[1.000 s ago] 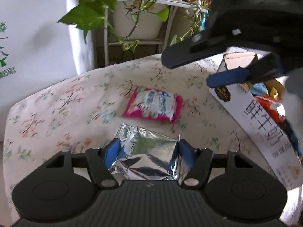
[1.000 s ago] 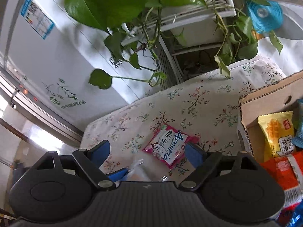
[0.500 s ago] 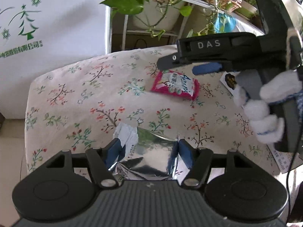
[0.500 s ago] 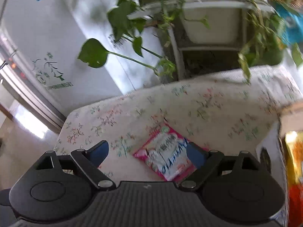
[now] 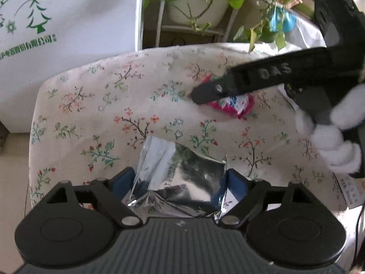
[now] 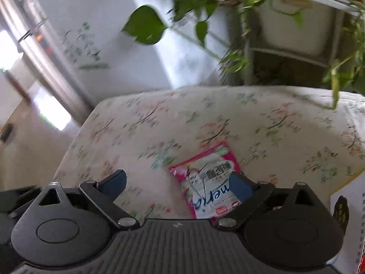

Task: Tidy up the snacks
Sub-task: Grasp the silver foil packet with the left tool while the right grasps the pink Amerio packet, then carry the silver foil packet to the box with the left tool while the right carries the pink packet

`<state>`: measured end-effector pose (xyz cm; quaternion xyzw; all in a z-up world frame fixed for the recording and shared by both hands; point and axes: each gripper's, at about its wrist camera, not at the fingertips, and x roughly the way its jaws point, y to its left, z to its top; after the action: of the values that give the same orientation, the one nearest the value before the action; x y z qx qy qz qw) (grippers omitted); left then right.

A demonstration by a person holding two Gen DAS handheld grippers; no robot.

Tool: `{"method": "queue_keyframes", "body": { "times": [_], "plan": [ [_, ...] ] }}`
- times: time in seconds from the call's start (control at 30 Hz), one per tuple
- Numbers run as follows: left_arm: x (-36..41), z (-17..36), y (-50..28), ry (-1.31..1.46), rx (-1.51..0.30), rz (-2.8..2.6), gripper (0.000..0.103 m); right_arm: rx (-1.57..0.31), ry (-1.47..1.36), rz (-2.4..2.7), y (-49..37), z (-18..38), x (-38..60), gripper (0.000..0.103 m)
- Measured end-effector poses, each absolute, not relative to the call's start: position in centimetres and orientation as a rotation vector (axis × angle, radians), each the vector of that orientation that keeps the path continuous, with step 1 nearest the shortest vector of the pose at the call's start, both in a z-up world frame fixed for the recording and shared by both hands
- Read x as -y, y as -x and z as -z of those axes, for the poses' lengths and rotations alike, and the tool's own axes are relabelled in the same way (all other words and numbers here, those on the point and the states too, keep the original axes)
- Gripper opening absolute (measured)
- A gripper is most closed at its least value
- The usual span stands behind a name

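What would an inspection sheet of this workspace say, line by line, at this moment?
Surface: table with a floral cloth, mostly bare.
Job's things: silver foil packet held between the left gripper's fingers; pink snack packet lying flat on the cloth; white printed box at the right edge.
Clutter: nothing seen.
Grippers: left gripper shut on the foil packet; right gripper open, low over the pink packet, which lies by its right finger.
Cables: thin dark cable at the right edge of the left view.
Surroundings: potted trailing plant on a white rack behind the table; white appliance with green tree print on the left.
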<state>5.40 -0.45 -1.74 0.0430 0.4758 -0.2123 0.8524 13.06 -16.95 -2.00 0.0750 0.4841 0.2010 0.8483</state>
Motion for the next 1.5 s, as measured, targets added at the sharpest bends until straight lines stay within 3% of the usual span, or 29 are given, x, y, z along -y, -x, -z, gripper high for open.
{"method": "queue_keyframes", "body": {
  "times": [0.13,0.27,0.57,0.87,0.97,1.1,1.5],
  "plan": [
    [1.1,2.1,-5.0,-0.166,-0.992,0.451,0.090,-1.009,-0.164,-0.444,-12.8,1.8,17.3,0.099],
    [1.7,2.7,-4.8,-0.227,-0.997,0.451,0.102,-0.980,-0.088,-0.350,-12.9,2.3,17.5,0.099],
    [1.8,2.8,-4.8,-0.219,-0.981,0.427,0.103,-0.968,0.021,-0.318,-12.4,3.7,15.9,0.099],
    [2.1,2.6,-5.0,-0.230,-0.993,0.429,0.103,-0.936,0.113,-0.298,-12.1,3.8,15.1,0.077],
    [2.2,2.6,-5.1,-0.222,-0.988,0.432,0.096,-0.933,0.111,-0.291,-11.9,3.4,15.1,0.064],
    [2.4,2.1,-5.1,-0.218,-0.975,0.445,0.080,-0.935,0.102,-0.283,-11.3,3.3,14.9,0.060],
    [2.1,0.6,-4.2,-0.179,-0.963,0.398,0.077,-0.925,0.081,-0.247,-8.2,0.6,15.2,0.060]
  ]
}}
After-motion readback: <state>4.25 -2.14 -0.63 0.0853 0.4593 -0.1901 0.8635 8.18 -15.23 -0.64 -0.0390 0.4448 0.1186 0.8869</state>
